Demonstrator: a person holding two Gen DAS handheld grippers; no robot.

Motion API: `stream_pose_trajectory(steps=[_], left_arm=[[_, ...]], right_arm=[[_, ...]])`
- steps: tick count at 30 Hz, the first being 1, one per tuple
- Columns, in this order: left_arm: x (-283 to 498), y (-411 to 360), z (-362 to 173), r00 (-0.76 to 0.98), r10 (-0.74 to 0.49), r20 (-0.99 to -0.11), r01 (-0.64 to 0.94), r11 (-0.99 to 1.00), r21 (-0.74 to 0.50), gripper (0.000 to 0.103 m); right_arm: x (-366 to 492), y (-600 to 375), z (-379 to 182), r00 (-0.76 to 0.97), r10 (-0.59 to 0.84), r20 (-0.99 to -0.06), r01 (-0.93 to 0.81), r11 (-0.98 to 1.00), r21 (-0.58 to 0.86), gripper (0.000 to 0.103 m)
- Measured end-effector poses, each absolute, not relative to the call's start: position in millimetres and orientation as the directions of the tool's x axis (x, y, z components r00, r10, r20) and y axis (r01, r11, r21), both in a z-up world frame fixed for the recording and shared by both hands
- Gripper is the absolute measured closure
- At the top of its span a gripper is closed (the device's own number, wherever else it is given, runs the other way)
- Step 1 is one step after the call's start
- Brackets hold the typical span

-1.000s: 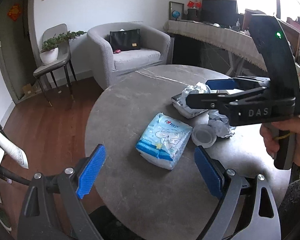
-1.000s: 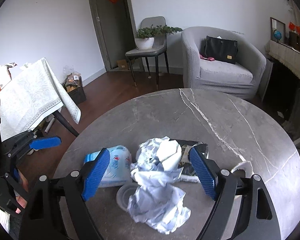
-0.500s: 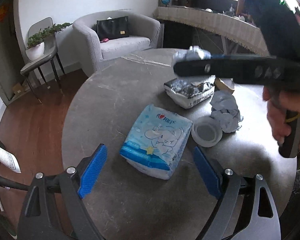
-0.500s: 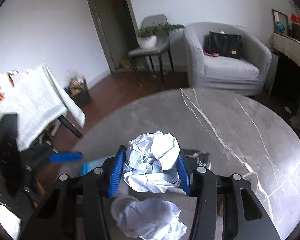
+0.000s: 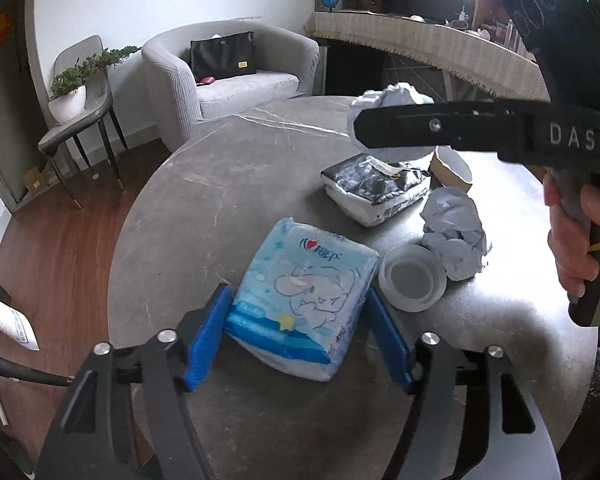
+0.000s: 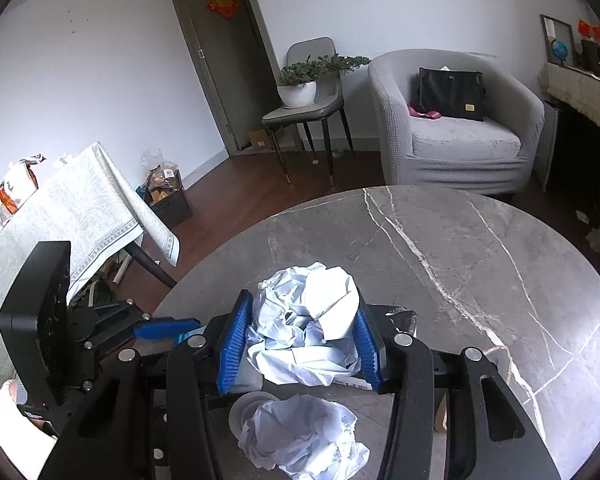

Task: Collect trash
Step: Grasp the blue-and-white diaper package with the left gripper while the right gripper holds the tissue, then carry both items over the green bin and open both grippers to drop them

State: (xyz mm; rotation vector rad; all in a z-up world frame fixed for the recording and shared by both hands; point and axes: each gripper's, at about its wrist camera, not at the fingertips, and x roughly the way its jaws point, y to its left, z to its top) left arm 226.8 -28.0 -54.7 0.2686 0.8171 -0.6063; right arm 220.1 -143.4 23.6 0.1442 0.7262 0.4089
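Observation:
My left gripper [image 5: 298,338] is shut on a blue and white tissue pack [image 5: 306,294] that rests on the round grey marble table [image 5: 204,208]. My right gripper [image 6: 300,342] is shut on a crumpled white paper ball [image 6: 310,322] and holds it above the table; the ball also shows in the left wrist view [image 5: 396,96]. A second crumpled paper [image 5: 456,236], a clear plastic lid [image 5: 412,282] and a black and white wrapper [image 5: 378,188] lie on the table. The second paper also shows in the right wrist view [image 6: 304,432], below the held ball.
A brown paper cup [image 5: 454,166] lies behind the wrapper. A grey armchair [image 6: 452,124] with a black bag and a chair with a potted plant [image 6: 304,88] stand beyond the table. A cloth-covered table [image 6: 68,216] stands at the left.
My right gripper closed on the crumpled paper ball and lifted it off the table. My left gripper moved forward and closed on the tissue pack.

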Motion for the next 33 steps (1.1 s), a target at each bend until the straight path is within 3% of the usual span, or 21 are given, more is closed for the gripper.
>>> stream_pose_trajectory(steps=[14, 33], left_arm=[[207, 4, -22, 0.638, -0.368, -0.677, 0.483, 0.875, -0.02, 0.039], [146, 111, -6, 0.772, -0.136, -0.621, 0.128, 0.99, -0.058, 0.039]], right_arm=[[185, -129, 39, 0.7, 0.4, -0.592, -0.357, 0.914, 0.194, 0.054], [127, -52, 42, 0.67, 0.506, -0.543, -0.485, 0.852, 0.197, 0.054]])
